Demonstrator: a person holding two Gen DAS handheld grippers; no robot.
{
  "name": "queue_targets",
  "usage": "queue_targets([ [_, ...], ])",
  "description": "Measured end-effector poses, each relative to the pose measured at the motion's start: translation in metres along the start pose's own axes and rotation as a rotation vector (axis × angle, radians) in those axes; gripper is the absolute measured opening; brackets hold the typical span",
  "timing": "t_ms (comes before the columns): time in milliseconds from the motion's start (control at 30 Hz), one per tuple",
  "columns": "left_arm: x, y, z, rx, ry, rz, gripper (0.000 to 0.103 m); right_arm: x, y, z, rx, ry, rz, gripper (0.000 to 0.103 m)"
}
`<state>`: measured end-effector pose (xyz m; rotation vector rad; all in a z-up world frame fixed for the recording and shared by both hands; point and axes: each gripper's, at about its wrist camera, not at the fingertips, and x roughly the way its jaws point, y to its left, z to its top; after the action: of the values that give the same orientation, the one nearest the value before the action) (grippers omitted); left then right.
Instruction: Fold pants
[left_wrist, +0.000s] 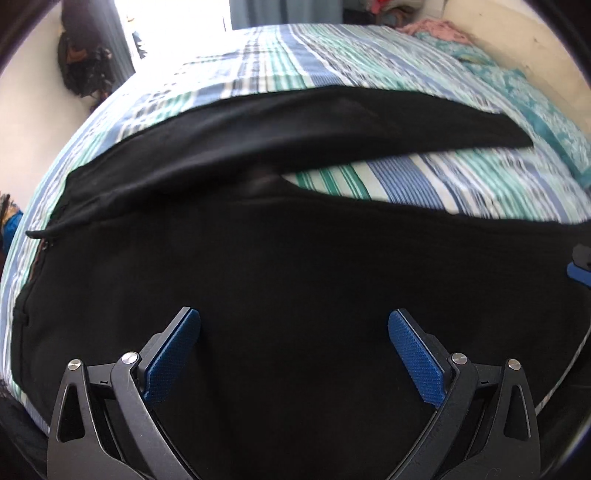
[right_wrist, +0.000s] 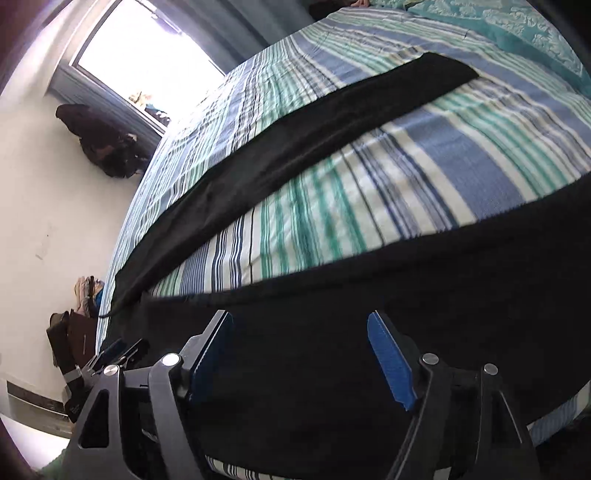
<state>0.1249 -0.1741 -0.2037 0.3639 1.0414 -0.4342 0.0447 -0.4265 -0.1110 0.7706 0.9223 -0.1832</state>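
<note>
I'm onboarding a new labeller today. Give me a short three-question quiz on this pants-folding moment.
1. True or false: the black pants lie with both legs stacked together.
2. Which best describes the left gripper? A: clamped on cloth. B: open above the pants. C: out of view.
3. Fill in: the pants lie on a ______ bedspread.

Key: 1 false, the legs are spread, with bedspread showing between them. 2 B. 3 striped.
</note>
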Motion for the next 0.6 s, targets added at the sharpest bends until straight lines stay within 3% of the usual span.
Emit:
queue_targets([
  [33,-0.001,-0.001,-0.008,0.027,-0.023,0.013,0.103,0.004,-0.009,-0.014,0.013,0.004,-0.035,0.071],
  [67,-0.006,0.005,-0.013,0.030,-0.054,0.008,0.103,0.001,-0.024,-0.019,0.044,-0.015,-0.062,0.049],
  [100,-0.010,0.014,-0.016,0.019,-0.049,0.018,0.103,-0.008,-0.045,-0.020,0.092,-0.052,-0.060,0.034],
  [133,-0.013,0.027,-0.020,-0.009,-0.038,0.027,0.103,-0.017,-0.071,-0.016,0.164,-0.074,-0.113,0.012],
  [200,-0.018,0.066,-0.029,-0.109,-0.028,0.072,0.103,-0.046,-0.110,-0.016,0.287,-0.156,-0.235,0.006],
  [233,-0.017,0.093,-0.034,-0.187,-0.012,0.115,0.103,-0.059,-0.122,-0.014,0.348,-0.204,-0.272,0.008],
  [300,-0.016,0.149,-0.045,-0.375,0.007,0.185,0.103,-0.076,-0.121,-0.011,0.383,-0.258,-0.353,0.028],
  [333,-0.018,0.175,-0.050,-0.473,0.000,0.170,0.103,-0.078,-0.108,-0.011,0.347,-0.278,-0.376,0.052],
  [367,-0.021,0.192,-0.054,-0.542,0.004,0.234,0.102,-0.078,-0.093,-0.010,0.292,-0.295,-0.388,0.066],
  [400,-0.024,0.205,-0.057,-0.582,0.017,0.311,0.102,-0.076,-0.072,-0.010,0.229,-0.308,-0.391,0.068],
  [433,-0.026,0.213,-0.059,-0.606,0.020,0.317,0.102,-0.073,-0.053,-0.008,0.160,-0.314,-0.367,0.068],
  [533,-0.031,0.207,-0.065,-0.635,0.001,0.180,0.102,-0.045,0.020,-0.011,-0.056,-0.281,-0.243,0.075],
  [600,-0.038,0.182,-0.060,-0.557,-0.033,0.174,0.102,-0.024,0.055,-0.025,-0.191,-0.230,-0.177,0.078],
])
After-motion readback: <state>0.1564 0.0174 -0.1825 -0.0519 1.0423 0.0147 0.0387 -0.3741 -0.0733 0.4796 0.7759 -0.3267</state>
